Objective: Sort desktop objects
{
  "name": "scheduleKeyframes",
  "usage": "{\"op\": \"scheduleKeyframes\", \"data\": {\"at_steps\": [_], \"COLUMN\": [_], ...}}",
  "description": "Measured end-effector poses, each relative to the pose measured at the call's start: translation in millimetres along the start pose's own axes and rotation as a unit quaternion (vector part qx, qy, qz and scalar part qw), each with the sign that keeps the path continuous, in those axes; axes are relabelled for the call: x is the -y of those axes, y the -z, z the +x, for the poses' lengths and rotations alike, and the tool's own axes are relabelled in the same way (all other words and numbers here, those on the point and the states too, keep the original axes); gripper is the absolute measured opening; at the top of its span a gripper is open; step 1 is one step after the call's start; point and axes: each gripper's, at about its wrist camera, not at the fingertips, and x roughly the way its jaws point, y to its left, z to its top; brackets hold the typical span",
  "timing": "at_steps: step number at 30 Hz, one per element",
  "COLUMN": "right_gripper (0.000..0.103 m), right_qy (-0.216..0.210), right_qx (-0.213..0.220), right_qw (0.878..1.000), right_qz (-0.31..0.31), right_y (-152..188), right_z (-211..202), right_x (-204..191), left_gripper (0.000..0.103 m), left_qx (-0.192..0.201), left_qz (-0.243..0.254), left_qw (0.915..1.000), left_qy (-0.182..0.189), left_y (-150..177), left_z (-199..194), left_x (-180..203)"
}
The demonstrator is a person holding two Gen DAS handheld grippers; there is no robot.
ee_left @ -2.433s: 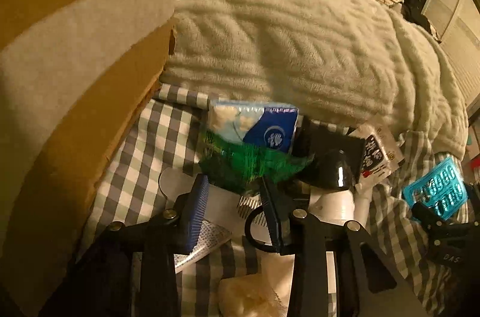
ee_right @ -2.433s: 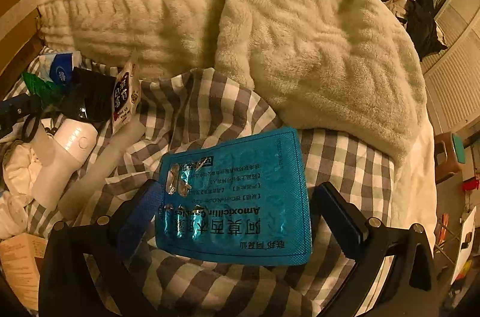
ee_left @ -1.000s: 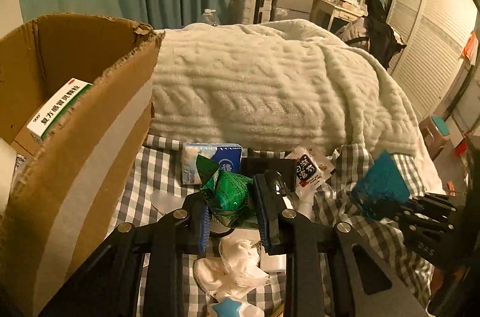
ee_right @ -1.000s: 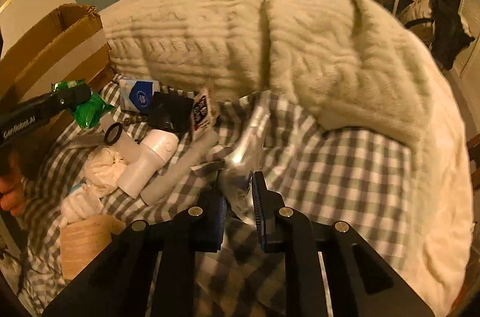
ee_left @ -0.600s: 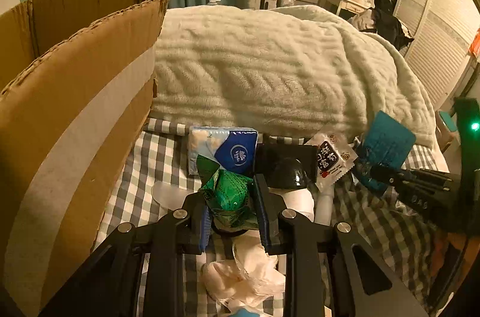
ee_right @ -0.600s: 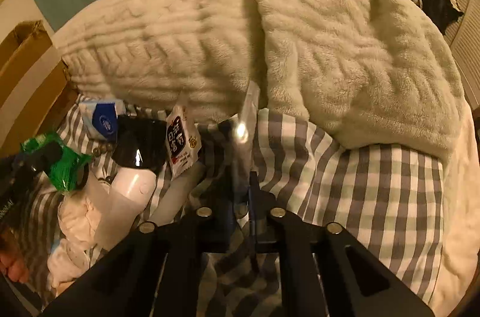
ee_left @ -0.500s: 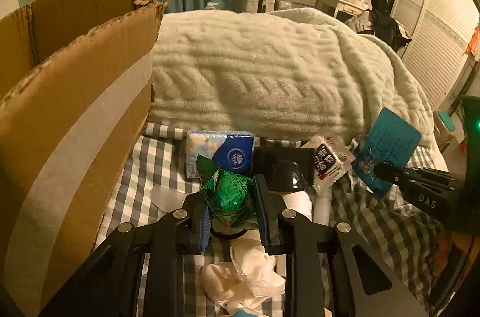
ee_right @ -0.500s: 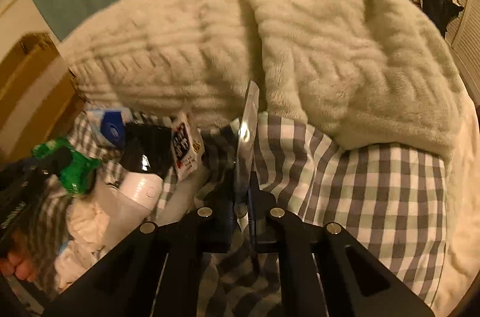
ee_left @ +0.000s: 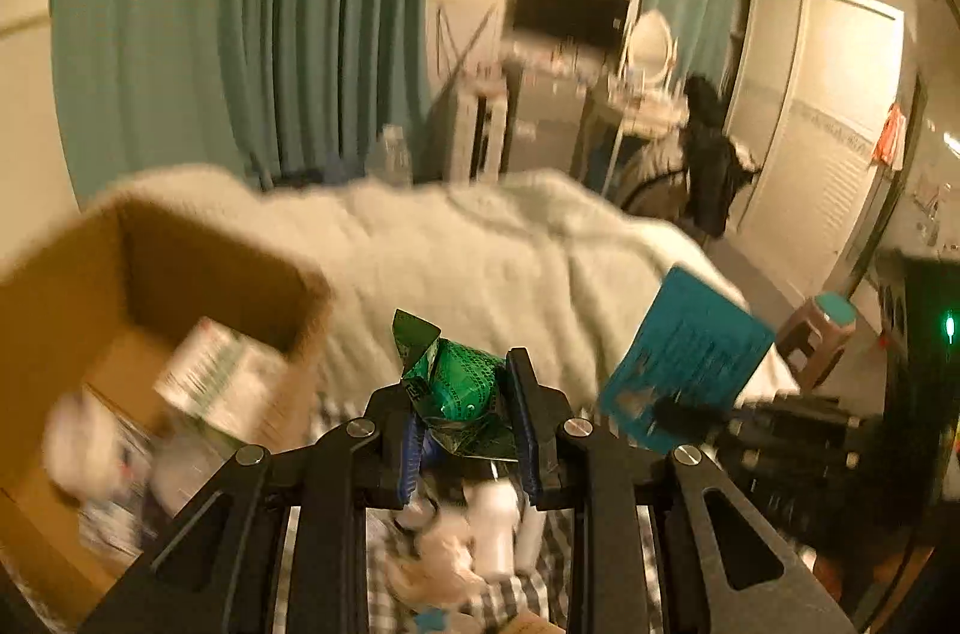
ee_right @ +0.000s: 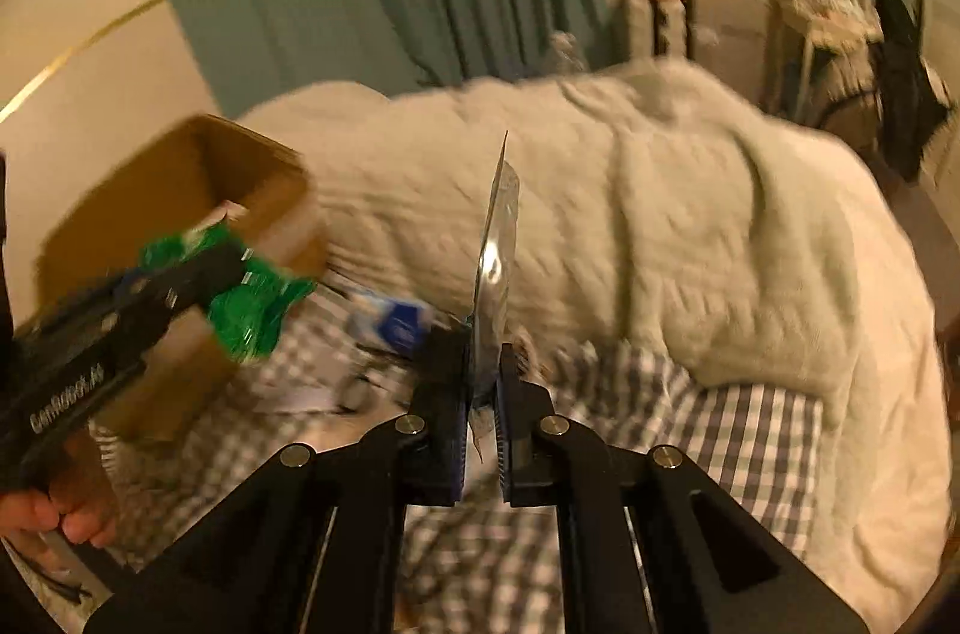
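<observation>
green packet [ee_left: 459,397] is clenched in the left tongs [ee_left: 463,430], raised just beside the open cardboard box [ee_left: 144,274]. right tongs [ee_right: 482,409] grip the blister pack [ee_right: 495,244] edge-on; only the left view shows its teal face. bed [ee_right: 750,430] below; box rim is near the packet.

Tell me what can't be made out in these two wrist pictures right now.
- Cardboard box contents, left wrist view: motion blur smears the packet inside; its print is unreadable.
- Blister pack, right wrist view: held edge-on in the right gripper, so its face is hidden.
- Clutter on the checked sheet: blurred in both views, and partly behind the left gripper holding the green packet.
</observation>
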Motion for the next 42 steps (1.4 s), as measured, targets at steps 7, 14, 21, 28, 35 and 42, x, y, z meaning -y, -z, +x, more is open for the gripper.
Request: {"op": "scheduleKeyframes", "data": {"at_steps": [7,14,21,28,35,42], "right_gripper": [0.007,0.007,0.043,0.057,0.058,0.066], "right_qy": [-0.081,-0.139,-0.122,-0.034,0.036,0.064], "right_qx": [0.024,-0.012,-0.018,0.03,0.014,-0.004], "right_qw": [0.994,0.98,0.983,0.991,0.996,0.998], "right_qz": [-0.071,-0.139,-0.136,-0.126,-0.078,-0.021], "right_y": [-39.1,-52.4,-51.1,-39.9,3.2,72.3], "right_z": [-39.6,21.1,50.3,-6.1,-68.0,-89.3], "right_x": [-100.2,-214.0,-228.6,-166.0,-86.0,-22.0], "left_gripper": [0.026,0.026,0.088,0.09,0.096,0.096], "left_qx": [0.033,0.007,0.034,0.033,-0.027,-0.103], "left_qz": [-0.038,-0.064,-0.062,-0.013,0.04,0.122], "left_qw": [0.9961,0.9864,0.9835,0.9937,0.9988,0.9815], "left_qy": [-0.073,-0.151,-0.167,-0.106,0.003,0.106], "left_y": [-41.7,-22.2,-8.7,-0.4,47.5,126.7], "left_z": [-52.5,-48.7,-42.5,-58.4,-53.9,-8.6], "left_x": [-85.9,-174.6,-184.2,-124.0,-37.2,33.3]}}
